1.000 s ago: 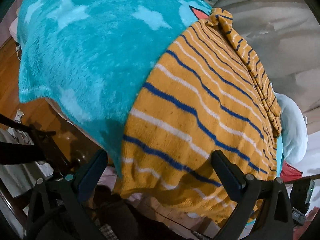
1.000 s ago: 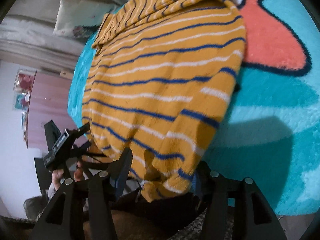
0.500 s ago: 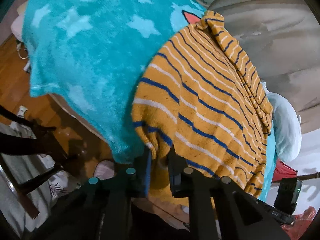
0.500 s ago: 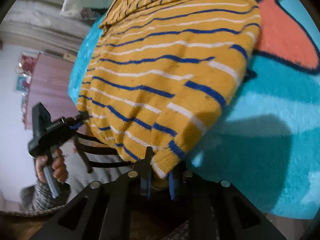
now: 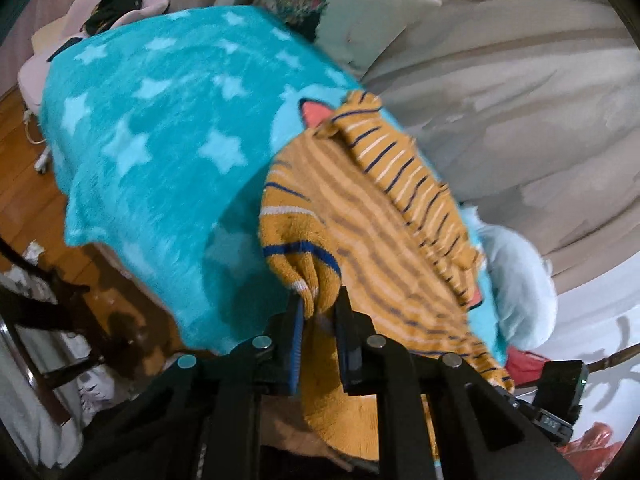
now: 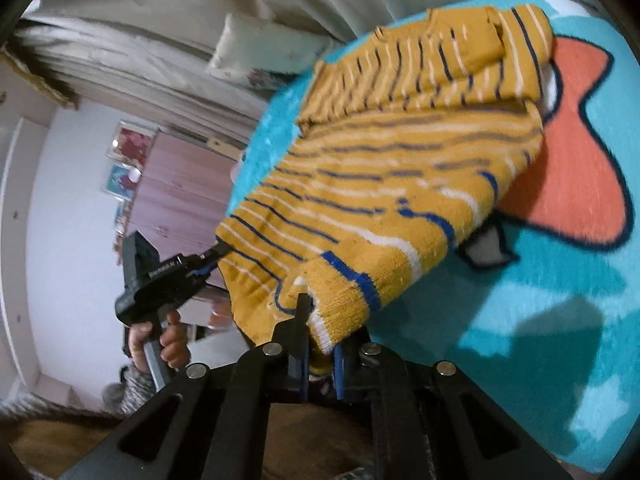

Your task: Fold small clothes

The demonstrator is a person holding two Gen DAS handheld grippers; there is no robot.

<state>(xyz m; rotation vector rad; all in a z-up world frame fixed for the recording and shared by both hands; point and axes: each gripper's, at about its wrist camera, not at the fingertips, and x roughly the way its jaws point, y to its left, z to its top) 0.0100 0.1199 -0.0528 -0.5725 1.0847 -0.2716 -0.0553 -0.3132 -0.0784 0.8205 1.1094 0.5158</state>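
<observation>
A small mustard sweater (image 5: 360, 216) with blue and white stripes lies on a teal star blanket (image 5: 160, 140). My left gripper (image 5: 319, 312) is shut on one bottom corner of its hem and holds it lifted off the blanket. My right gripper (image 6: 320, 340) is shut on the other hem corner of the sweater (image 6: 380, 184), also lifted. The sweater's upper part with folded sleeves rests flat on the blanket (image 6: 560, 320). The left gripper also shows in the right wrist view (image 6: 218, 249), held by a hand.
The blanket covers a bed with cream pillows (image 5: 360, 12) and beige bedding (image 5: 520, 100) behind. Wooden floor (image 5: 20, 168) and a dark chair (image 5: 40, 312) lie to the left. A pale blue cushion (image 5: 516, 276) sits past the sweater.
Both grippers went from open around the hem to shut on its corners. They have since lifted the hem up off the blanket's edge, towards the sweater's top.
</observation>
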